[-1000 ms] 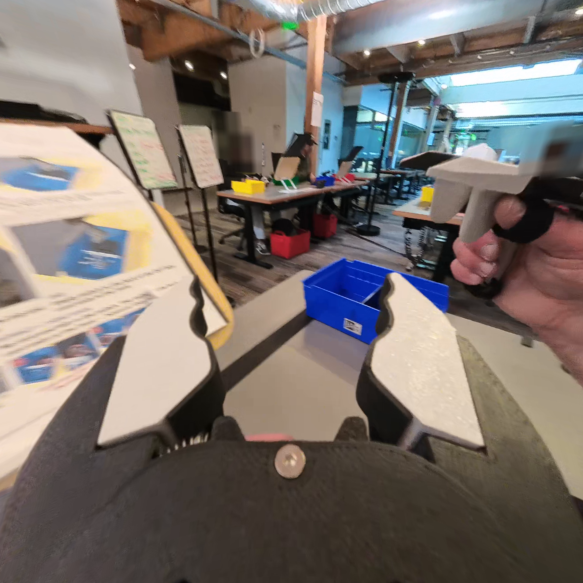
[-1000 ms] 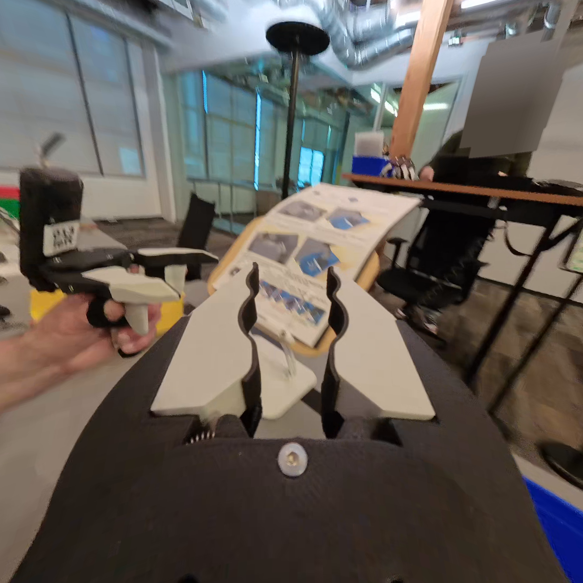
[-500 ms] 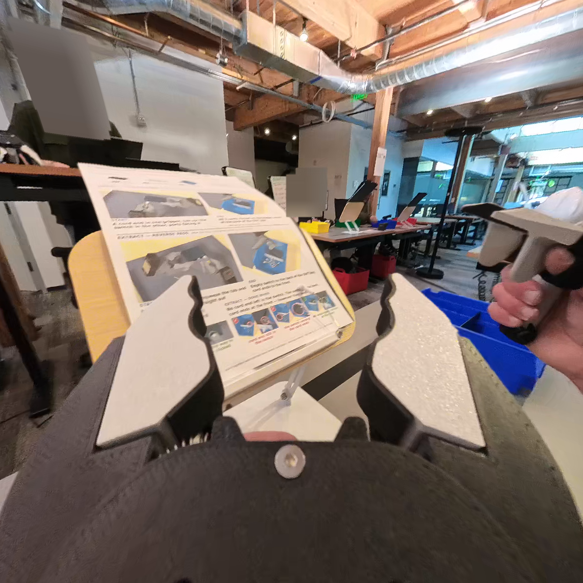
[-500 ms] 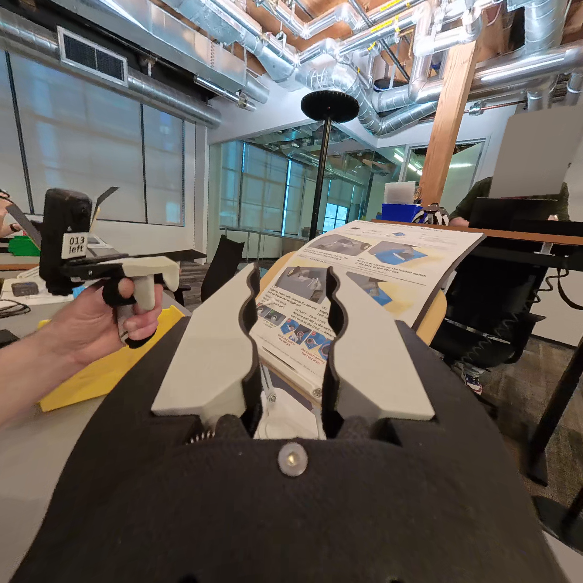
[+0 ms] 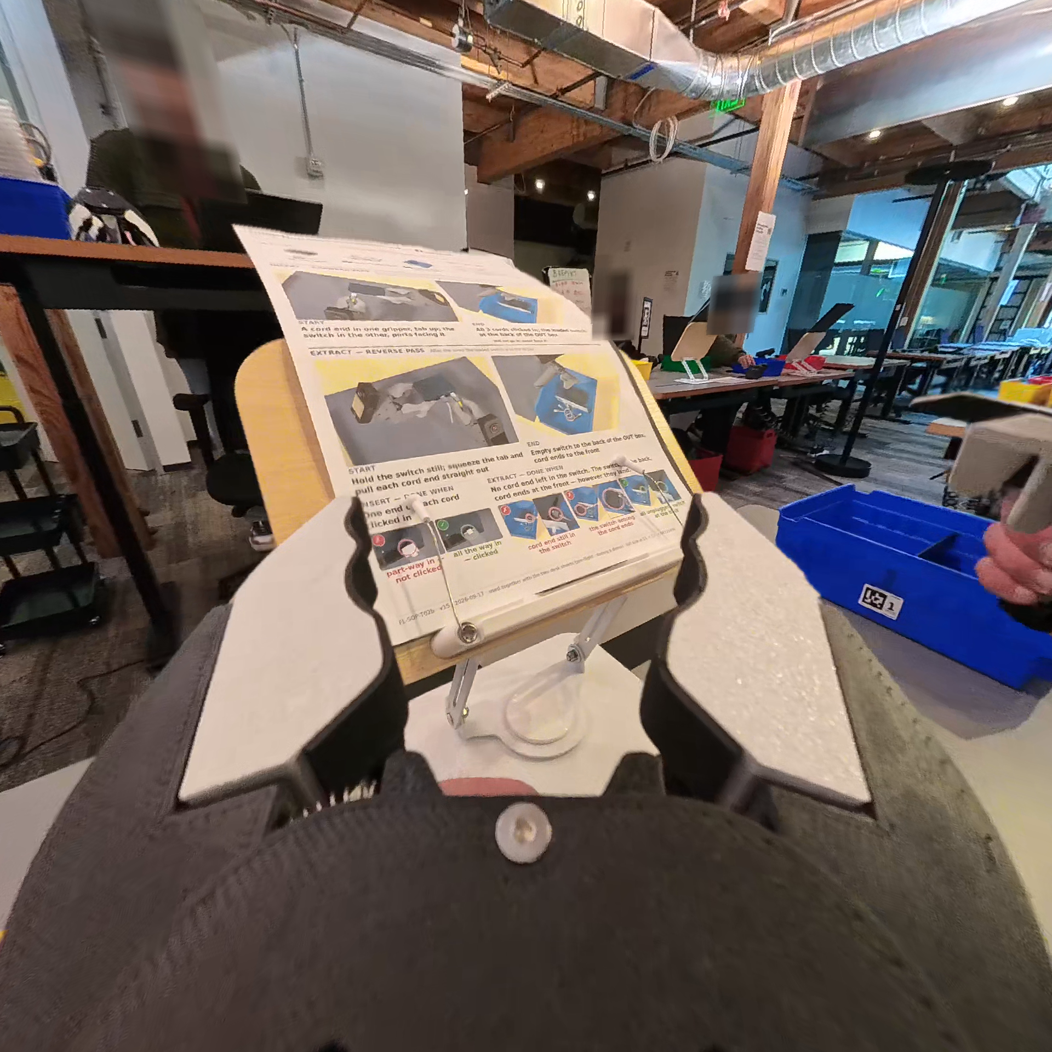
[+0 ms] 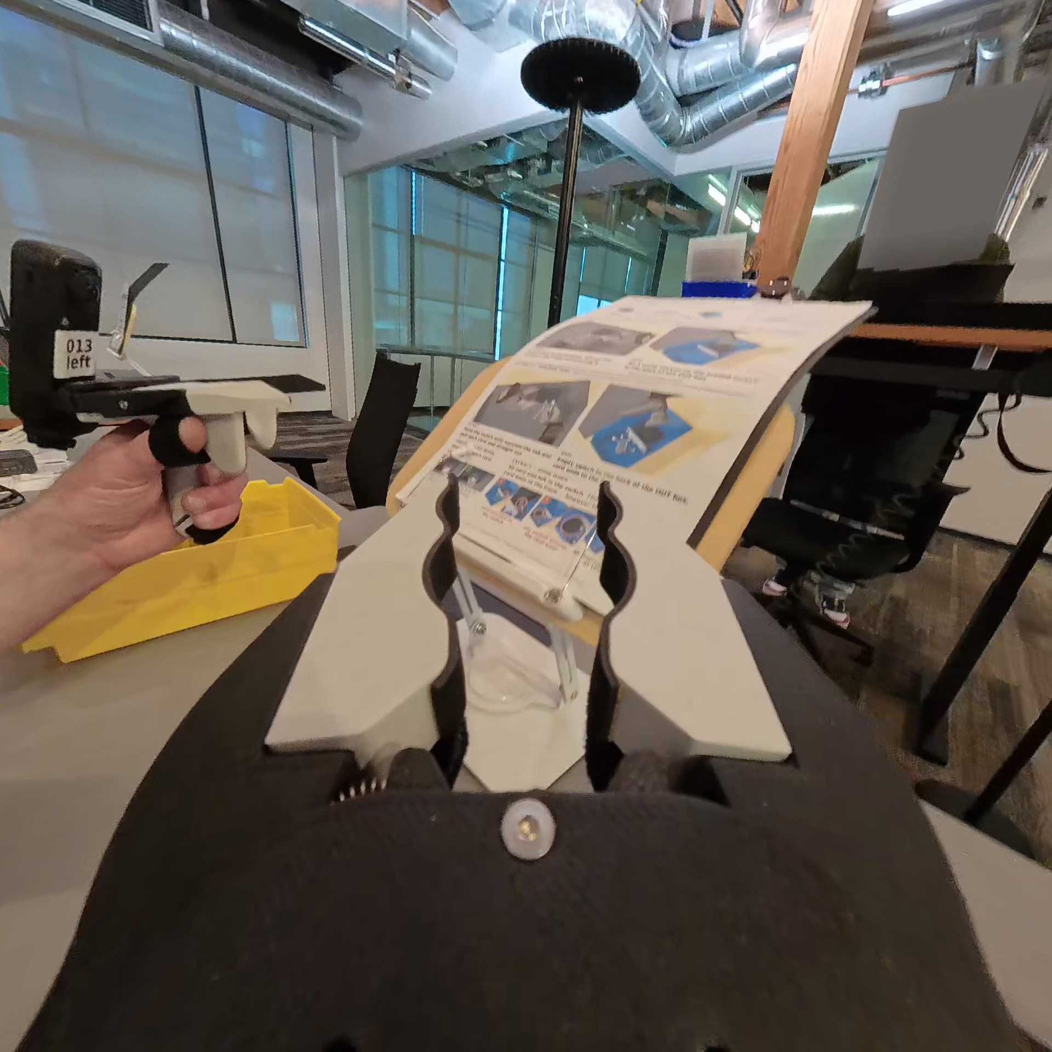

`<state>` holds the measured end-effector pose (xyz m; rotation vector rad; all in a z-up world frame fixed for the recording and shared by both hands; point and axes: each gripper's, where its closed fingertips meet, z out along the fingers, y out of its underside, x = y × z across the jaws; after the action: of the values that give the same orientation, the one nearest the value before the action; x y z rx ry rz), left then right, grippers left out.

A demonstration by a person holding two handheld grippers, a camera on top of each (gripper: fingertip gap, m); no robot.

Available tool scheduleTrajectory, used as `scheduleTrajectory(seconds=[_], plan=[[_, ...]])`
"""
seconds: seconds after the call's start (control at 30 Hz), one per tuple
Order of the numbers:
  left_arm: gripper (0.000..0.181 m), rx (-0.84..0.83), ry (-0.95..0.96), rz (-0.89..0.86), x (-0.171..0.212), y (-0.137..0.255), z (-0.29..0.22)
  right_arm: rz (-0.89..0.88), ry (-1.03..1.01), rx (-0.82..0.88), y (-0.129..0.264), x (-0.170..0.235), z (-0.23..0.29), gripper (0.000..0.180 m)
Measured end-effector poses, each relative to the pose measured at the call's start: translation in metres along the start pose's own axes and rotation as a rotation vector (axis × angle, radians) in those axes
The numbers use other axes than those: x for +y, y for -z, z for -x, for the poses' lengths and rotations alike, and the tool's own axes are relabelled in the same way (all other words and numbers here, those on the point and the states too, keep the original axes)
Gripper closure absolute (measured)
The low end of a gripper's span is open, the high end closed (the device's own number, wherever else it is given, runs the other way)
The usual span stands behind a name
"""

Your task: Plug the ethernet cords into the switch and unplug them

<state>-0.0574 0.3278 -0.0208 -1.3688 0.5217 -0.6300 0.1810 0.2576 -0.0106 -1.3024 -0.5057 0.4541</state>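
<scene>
No switch or ethernet cord shows in either view. My left gripper [image 5: 521,512] is open wide and empty, held above the grey table and facing a printed instruction sheet [image 5: 472,421] on a wooden stand. My right gripper [image 6: 526,501] is open by a narrower gap and empty, facing the same sheet [image 6: 626,410] from the right. The right gripper's handle and the hand on it show at the right edge of the left wrist view [image 5: 1007,489]. The left gripper, held in a hand, shows at the left of the right wrist view [image 6: 171,415].
A blue divided bin [image 5: 905,575] sits on the table to the right of the stand. A yellow bin [image 6: 216,563] sits to its left. The stand's white base [image 5: 535,723] rests on the grey table [image 6: 114,740]. Desks, chairs and a seated person lie beyond.
Both grippers have swung round and settled facing the instruction sheet. The left view turned left, away from the blue bin. The right gripper's gap has widened a little. Both stay empty.
</scene>
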Motion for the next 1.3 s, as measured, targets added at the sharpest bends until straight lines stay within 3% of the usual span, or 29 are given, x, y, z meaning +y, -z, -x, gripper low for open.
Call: scheduleTrajectory(seconds=[0.1,0.3,0.43,0.6,0.83,1.3], plan=[[0.077,-0.005,-0.015,0.015,0.002,-0.001,0.002,0.004,-0.034,0.003,0.0,0.007,-0.001,0.131],[0.078,0.0,-0.007,0.01,0.0,-0.003,0.003,-0.232,-0.05,-0.068,-0.028,-0.105,-0.008,0.122],[0.077,-0.004,-0.016,0.029,0.006,-0.005,0.006,-0.422,-0.089,-0.091,-0.027,-0.132,-0.022,0.121],[0.078,-0.021,0.01,0.031,0.013,-0.005,0.015,-0.517,-0.131,-0.05,-0.011,-0.096,-0.033,0.13],[0.077,-0.022,-0.044,0.134,0.04,-0.009,0.012,-0.416,-0.074,-0.13,-0.028,-0.082,-0.001,0.128],[0.077,-0.007,-0.193,0.203,0.035,0.014,0.005,-0.128,0.081,-0.133,-0.051,-0.018,0.024,0.12]])
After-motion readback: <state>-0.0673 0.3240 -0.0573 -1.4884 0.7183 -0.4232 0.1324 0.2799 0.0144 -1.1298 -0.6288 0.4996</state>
